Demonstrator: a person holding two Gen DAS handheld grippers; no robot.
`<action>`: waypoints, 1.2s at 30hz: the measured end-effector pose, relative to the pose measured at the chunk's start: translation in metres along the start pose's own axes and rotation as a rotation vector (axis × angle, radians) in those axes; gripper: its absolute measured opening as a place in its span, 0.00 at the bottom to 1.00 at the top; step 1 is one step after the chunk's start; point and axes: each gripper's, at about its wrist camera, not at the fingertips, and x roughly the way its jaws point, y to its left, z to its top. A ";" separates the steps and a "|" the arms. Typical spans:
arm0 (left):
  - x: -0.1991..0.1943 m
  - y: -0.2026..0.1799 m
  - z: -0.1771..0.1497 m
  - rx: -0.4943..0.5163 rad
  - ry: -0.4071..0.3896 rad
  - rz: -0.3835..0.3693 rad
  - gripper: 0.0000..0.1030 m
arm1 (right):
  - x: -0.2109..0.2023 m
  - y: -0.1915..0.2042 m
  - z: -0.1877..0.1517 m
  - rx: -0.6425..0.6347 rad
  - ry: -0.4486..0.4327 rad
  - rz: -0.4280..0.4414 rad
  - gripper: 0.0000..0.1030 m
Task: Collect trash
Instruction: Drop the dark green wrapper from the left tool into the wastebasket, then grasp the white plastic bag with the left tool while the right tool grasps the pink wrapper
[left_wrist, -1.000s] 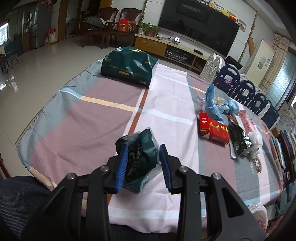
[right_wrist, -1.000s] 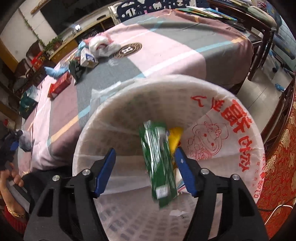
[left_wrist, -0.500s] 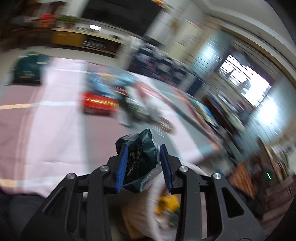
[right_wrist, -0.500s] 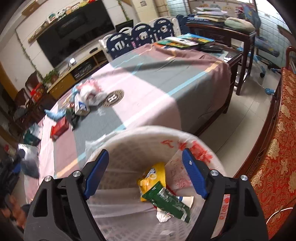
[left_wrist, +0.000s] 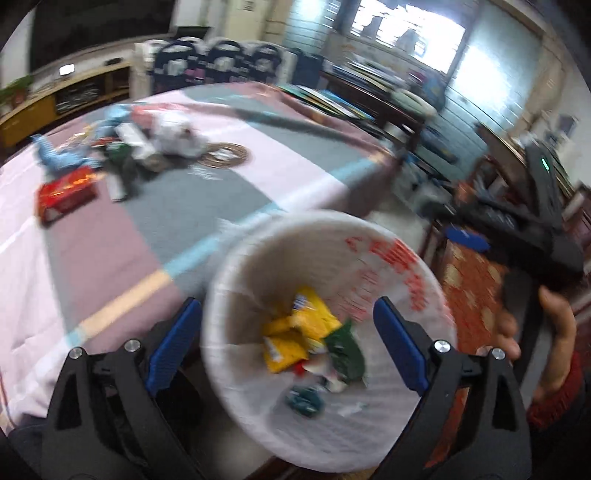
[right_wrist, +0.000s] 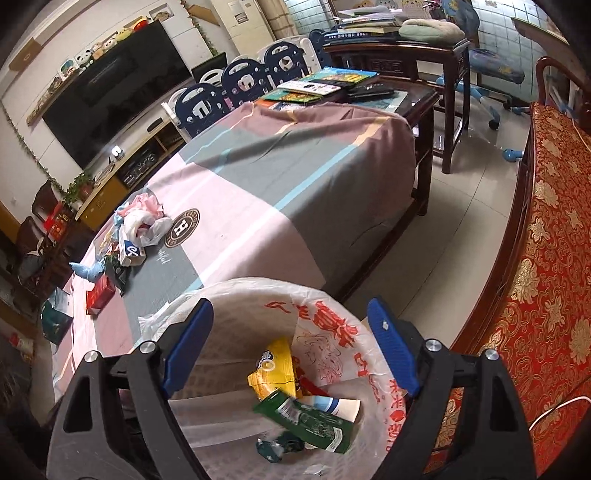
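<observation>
A white trash bin lined with a white bag with red print (left_wrist: 399, 258) (right_wrist: 332, 317) stands on the floor beside the table. Inside lie yellow wrappers (left_wrist: 295, 332) (right_wrist: 275, 369), a green packet (right_wrist: 306, 421) and a dark green crumpled bag (left_wrist: 304, 400) (right_wrist: 275, 448). My left gripper (left_wrist: 288, 347) is open and empty above the bin. My right gripper (right_wrist: 291, 354) is open and empty above the bin too; it also shows in the left wrist view (left_wrist: 517, 221). More trash lies on the table: a red box (left_wrist: 66, 192) (right_wrist: 99, 295), a white plastic bag (left_wrist: 177, 133) (right_wrist: 144, 225), blue and green wrappers.
The table has a pink and grey cloth (right_wrist: 280, 173) with a round coaster (right_wrist: 183, 227). A teal bag (right_wrist: 55, 317) lies at its far end. A red patterned sofa (right_wrist: 546, 258) is right of the bin. Books lie on a dark side table (right_wrist: 332, 81).
My left gripper swung from the table over to the bin, opened and dropped the dark green bag into it. My right gripper let the green packet fall into the bin and rose.
</observation>
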 end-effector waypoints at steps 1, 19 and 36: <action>-0.002 0.015 0.002 -0.042 -0.021 0.058 0.91 | 0.004 0.003 -0.001 -0.005 0.011 0.004 0.81; -0.073 0.208 -0.027 -0.693 -0.221 0.555 0.93 | 0.140 0.244 0.059 -0.418 0.023 0.102 0.81; -0.083 0.203 -0.035 -0.754 -0.293 0.581 0.93 | 0.174 0.331 -0.032 -0.705 0.501 0.501 0.43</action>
